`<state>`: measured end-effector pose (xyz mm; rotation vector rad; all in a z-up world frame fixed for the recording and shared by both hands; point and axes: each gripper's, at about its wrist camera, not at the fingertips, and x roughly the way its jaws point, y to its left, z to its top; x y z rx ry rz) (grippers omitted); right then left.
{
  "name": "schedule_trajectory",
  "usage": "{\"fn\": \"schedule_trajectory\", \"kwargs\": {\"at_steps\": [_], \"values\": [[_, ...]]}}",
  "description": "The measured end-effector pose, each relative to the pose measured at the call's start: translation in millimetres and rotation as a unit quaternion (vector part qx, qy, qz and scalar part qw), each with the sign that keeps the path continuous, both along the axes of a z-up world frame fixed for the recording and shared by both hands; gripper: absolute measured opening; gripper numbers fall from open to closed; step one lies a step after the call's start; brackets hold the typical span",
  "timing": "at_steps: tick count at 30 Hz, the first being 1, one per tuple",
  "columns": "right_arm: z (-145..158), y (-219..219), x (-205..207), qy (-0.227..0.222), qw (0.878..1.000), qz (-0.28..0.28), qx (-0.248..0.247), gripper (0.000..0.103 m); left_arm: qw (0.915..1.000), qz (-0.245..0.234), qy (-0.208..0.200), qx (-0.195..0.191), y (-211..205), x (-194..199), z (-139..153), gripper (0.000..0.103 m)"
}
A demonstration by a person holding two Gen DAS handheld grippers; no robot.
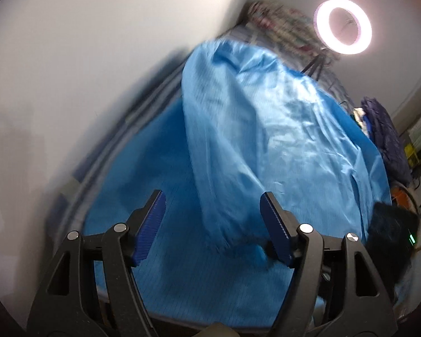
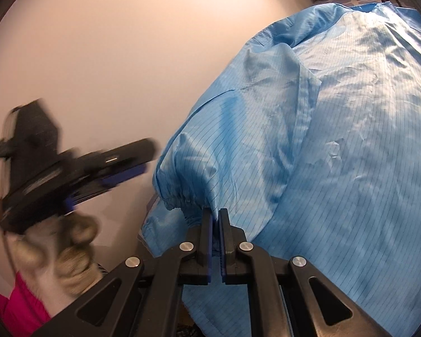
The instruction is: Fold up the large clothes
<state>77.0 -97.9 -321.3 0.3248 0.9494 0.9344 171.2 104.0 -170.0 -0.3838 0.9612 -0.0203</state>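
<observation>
The blue garment (image 2: 336, 140) is spread over the bed (image 1: 103, 165), a sleeve (image 2: 188, 179) lifted across its near left side, so a sleeve fold is judged to be in hand. The cuff is clamped in the nearly closed right gripper (image 2: 216, 224), while the left gripper (image 1: 213, 219) is held wide open and empty; next, the sleeve should be laid flat on the body and released. The left gripper is motion-blurred in the right view, and the garment's far hem is cut off.

garment (image 2: 336, 140): light blue, thin dark pinstripes | tool pads (image 1: 151, 227): dark blue | sleeve (image 2: 22, 306): magenta
</observation>
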Motion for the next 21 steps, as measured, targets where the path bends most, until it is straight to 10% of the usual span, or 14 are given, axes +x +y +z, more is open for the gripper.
{"fn": "schedule_trajectory", "kwargs": {"at_steps": [3, 6, 12, 14, 21], "values": [[-12.3, -2.3, 6.1, 0.006, 1.000, 0.003, -0.002, 0.001, 0.9991, 0.000, 0.016, -0.039, 7.9, 18.4, -21.4, 0.070], [-19.8, -2.2, 10.5, 0.013, 1.000, 0.007, -0.007, 0.001, 0.9978, -0.017, 0.030, -0.057, 5.7, 28.7, -33.9, 0.007], [-24.4, -9.8, 15.5, 0.011, 1.000, 0.012, 0.002, 0.011, 0.9980, -0.060, -0.021, 0.000, -17.8, 25.9, -8.6, 0.000], [-21.4, -22.6, 18.9, 0.014, 1.000, -0.003, 0.027, 0.039, 0.9957, -0.070, -0.050, 0.034, -21.7, 17.4, 11.6, 0.000], [-4.4, -44.9, 62.0, 0.006, 0.993, -0.119, 0.007, 0.034, 0.9795, -0.098, -0.118, 0.131, -21.6, 2.7, 61.1, 0.000]]}}
